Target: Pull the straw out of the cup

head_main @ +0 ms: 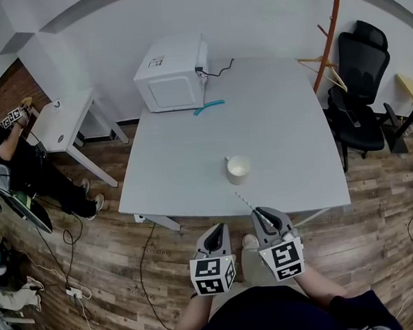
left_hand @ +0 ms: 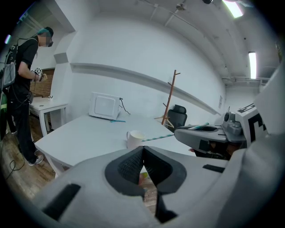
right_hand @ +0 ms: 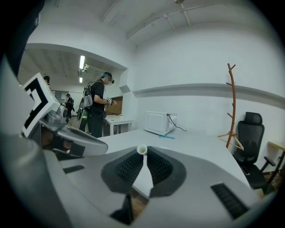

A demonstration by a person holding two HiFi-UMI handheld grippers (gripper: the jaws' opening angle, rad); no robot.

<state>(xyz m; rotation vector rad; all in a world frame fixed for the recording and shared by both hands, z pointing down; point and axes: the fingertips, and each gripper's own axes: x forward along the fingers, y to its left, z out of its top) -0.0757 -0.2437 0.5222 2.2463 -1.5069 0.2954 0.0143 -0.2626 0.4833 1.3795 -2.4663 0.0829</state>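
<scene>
White, teal-striped straw (head_main: 244,200) in right gripper (head_main: 260,214), outside cup (head_main: 238,170)

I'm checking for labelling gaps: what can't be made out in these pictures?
Cup contents: too small in the head view; its wall hides the inside in the left gripper view.
Pale ring at the right tool's tips, right gripper view: straw end or cup, unclear; jaws cover its base.
Teal item by the microwave: too small in every view.

White cup (head_main: 238,169) upright on table (head_main: 192,162), striped straw (head_main: 243,200) out, in right gripper (head_main: 259,213)
</scene>
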